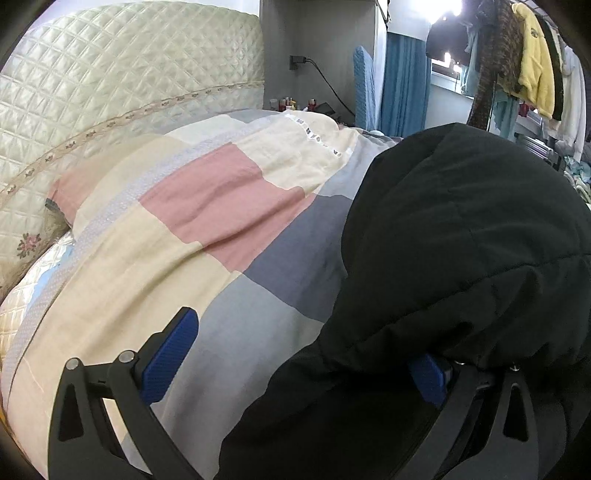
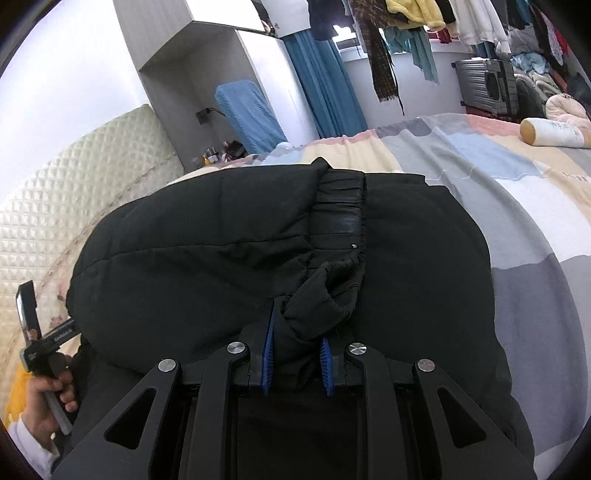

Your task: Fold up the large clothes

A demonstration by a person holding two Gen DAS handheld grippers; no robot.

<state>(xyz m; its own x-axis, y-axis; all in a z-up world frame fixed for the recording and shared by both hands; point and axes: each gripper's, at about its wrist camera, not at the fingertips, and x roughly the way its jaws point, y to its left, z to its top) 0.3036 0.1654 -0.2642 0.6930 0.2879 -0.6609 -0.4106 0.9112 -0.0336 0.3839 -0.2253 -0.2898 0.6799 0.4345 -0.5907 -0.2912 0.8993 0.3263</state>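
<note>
A large black padded jacket (image 2: 221, 258) lies bunched on the bed, its ribbed cuff (image 2: 340, 210) on top. My right gripper (image 2: 297, 354) is shut on a fold of the jacket between its blue pads. In the left wrist view the jacket (image 1: 461, 240) fills the right side and drapes over the right finger. My left gripper (image 1: 299, 365) is open, its left blue pad (image 1: 170, 358) bare above the quilt, its right pad partly hidden under the black cloth. The left tool and the hand that holds it (image 2: 48, 373) show at the right wrist view's lower left.
The bed has a patchwork quilt (image 1: 207, 206) of pink, cream and grey. A quilted cream headboard (image 1: 110, 74) stands behind. A cylindrical pillow (image 2: 550, 133) lies at the far right. Clothes hang on a rack (image 2: 406, 22), and a suitcase (image 2: 484, 85) stands beyond the bed.
</note>
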